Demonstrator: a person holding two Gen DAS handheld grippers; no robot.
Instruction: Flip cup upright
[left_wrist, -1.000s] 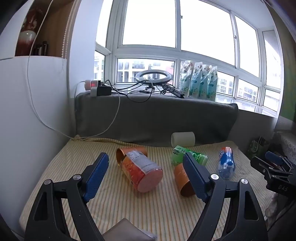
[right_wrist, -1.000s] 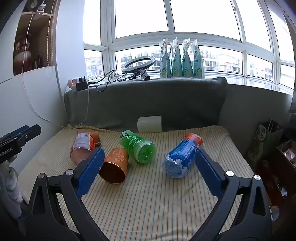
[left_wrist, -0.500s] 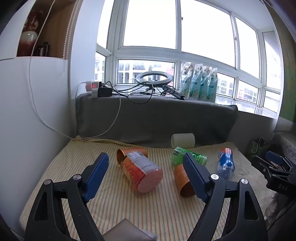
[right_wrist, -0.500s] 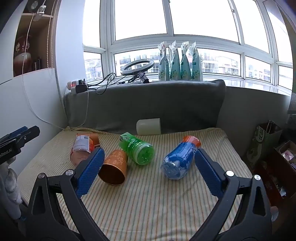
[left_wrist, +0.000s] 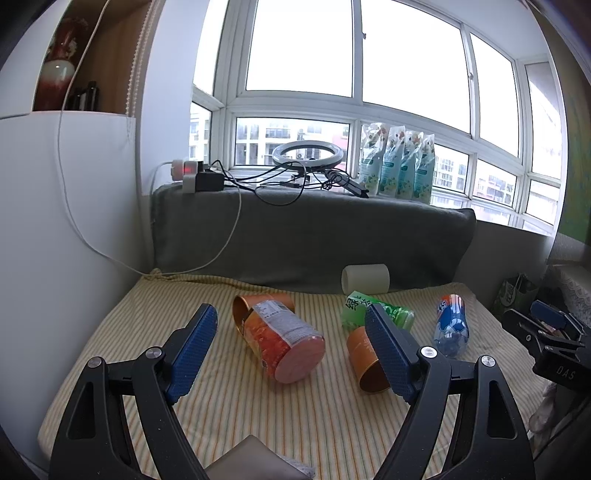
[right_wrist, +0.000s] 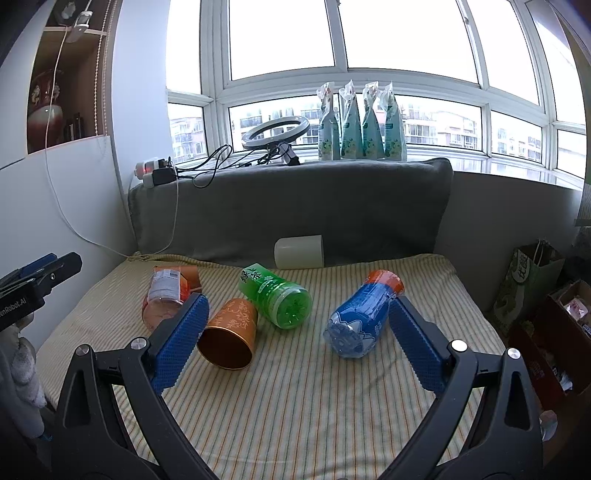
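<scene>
1. Barely anything is being changed since a second ago: both views are only being drifted slightly, with nothing touched.
2. Meanwhile, the left gripper (left_wrist: 291, 347) and right gripper (right_wrist: 295, 341) are being held wide, empty.
3. Still unflipped, the orange cup (right_wrist: 229, 339) is lying sideways on the striped bed (right_wrist: 295, 406), near-left, mouth facing the near edge.
</scene>
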